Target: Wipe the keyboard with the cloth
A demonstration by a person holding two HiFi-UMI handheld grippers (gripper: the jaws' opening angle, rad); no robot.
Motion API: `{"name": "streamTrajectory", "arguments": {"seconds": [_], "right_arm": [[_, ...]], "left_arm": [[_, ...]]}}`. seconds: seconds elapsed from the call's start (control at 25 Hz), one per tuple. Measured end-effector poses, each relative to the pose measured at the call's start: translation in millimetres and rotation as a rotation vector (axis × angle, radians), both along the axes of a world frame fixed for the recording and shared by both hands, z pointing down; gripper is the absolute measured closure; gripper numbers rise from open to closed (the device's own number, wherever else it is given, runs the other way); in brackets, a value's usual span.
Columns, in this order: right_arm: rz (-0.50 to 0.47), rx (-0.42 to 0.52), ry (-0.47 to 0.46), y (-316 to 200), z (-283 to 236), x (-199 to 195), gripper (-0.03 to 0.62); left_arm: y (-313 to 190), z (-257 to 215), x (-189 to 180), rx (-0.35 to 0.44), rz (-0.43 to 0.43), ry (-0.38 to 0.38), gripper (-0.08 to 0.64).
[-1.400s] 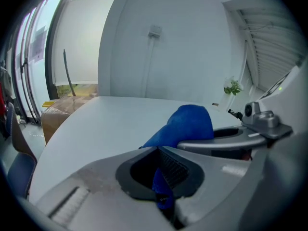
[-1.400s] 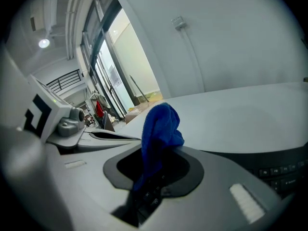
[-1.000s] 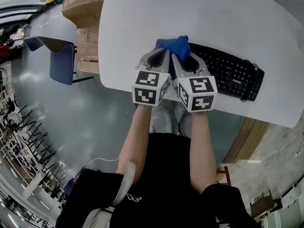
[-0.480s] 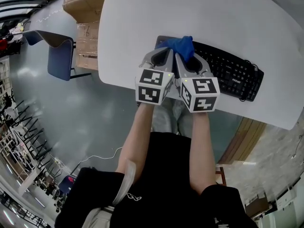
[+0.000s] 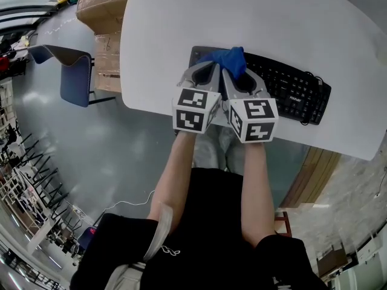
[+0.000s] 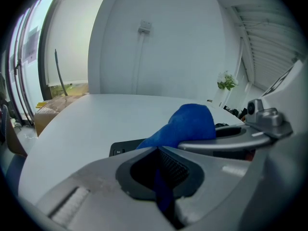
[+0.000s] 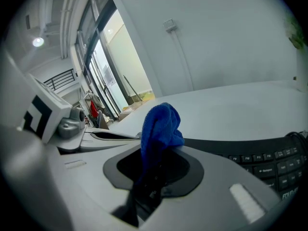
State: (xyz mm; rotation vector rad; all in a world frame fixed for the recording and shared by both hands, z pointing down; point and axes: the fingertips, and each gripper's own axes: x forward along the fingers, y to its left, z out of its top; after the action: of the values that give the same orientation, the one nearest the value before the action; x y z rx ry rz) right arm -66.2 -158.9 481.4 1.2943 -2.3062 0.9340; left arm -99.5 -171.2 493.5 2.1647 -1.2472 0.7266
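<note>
Surface: white table (image 5: 254, 17), rounded edge, grey floor beside it.

Left gripper (image 5: 208, 67): jaws pressed together on a thin fold of the cloth (image 5: 228, 58), seen in the left gripper view as a blue strip caught between the pads.

Right gripper (image 5: 234, 71): just beside the left, jaws likewise pinched on the same cloth, which rises in a bunch above them.

Cloth: blue, gathered between both grippers over the left part of the keyboard (image 5: 293, 90); contact with the keys cannot be told.

Keyboard: black, lying slantwise near the table's near edge.

Beyond the table: blue chair (image 5: 75, 74); cardboard boxes (image 5: 103, 5).
</note>
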Motion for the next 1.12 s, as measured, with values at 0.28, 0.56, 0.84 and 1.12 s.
{"name": "streamTrajectory", "arguments": {"seconds": [0.28, 0.56, 0.84, 1.12], "right_arm": [[0.015, -0.003, -0.004, 3, 2, 15, 0.502], [0.032, -0.007, -0.012, 2, 5, 28, 0.5], [0.051, -0.005, -0.012, 5, 5, 46, 0.5], [0.069, -0.003, -0.007, 9, 5, 64, 0.5]], "left_arm": [[2, 2, 15, 0.0, 0.015, 0.0, 0.563], [2, 6, 28, -0.013, 0.033, -0.006, 0.565], [2, 3, 47, -0.001, 0.045, -0.001, 0.565], [6, 4, 65, -0.003, 0.065, 0.006, 0.565]]}}
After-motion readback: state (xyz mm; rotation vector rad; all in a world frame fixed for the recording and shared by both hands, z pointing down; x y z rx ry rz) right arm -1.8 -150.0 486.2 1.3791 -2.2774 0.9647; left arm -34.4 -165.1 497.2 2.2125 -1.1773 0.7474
